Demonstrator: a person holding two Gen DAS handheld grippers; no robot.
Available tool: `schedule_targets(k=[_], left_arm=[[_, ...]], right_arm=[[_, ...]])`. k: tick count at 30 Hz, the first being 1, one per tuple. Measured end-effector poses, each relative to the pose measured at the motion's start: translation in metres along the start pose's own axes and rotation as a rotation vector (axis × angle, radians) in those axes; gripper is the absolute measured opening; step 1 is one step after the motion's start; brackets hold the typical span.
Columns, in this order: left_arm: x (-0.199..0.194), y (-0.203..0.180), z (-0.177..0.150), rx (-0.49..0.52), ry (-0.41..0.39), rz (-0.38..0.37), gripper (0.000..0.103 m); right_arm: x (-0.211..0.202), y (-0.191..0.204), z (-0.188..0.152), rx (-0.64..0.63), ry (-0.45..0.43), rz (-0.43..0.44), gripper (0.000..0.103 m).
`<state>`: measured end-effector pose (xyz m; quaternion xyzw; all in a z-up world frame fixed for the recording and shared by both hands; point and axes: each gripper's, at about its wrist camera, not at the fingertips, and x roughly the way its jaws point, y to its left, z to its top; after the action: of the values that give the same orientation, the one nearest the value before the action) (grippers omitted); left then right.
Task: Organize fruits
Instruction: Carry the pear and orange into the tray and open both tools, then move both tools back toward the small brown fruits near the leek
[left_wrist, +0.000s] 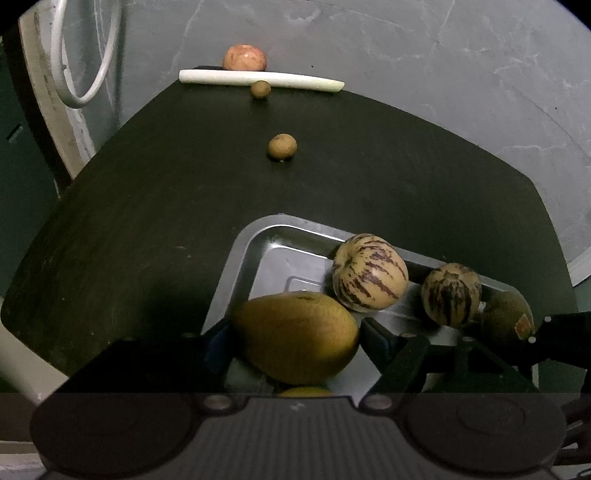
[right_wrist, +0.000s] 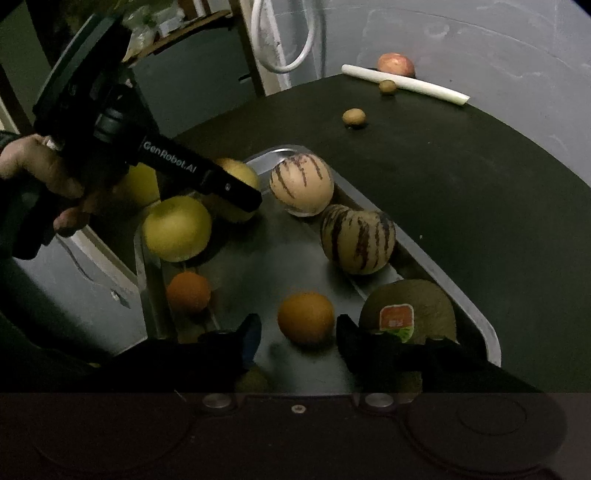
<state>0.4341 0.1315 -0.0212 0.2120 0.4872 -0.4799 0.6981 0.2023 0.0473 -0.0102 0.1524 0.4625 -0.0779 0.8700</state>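
Dark table bears tray (metal, perhaps).

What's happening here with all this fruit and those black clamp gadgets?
A person holds a two-finger gripper in each hand, sorting fruit into a metal tray on a dark table. The left gripper is closed on a yellow-brown pear over the tray. The right gripper is open around a round orange lying in the tray. Two small brown fruits, a reddish apple and a white stalk sit outside it.
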Motion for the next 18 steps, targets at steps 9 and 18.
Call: schedule_targets(k=[9, 18], left_arm=[[-0.01, 0.008, 0.018, 0.0, 0.064, -0.06, 0.097], [-0.02, 0.016, 0.048, 0.058, 0.078, -0.095, 0.102]], right_arm=[[-0.026, -0.009, 0.004, 0.154, -0.096, 0.04, 0.083], [-0.057, -0.013, 0.009, 0.285, -0.237, 0.013, 0.102]])
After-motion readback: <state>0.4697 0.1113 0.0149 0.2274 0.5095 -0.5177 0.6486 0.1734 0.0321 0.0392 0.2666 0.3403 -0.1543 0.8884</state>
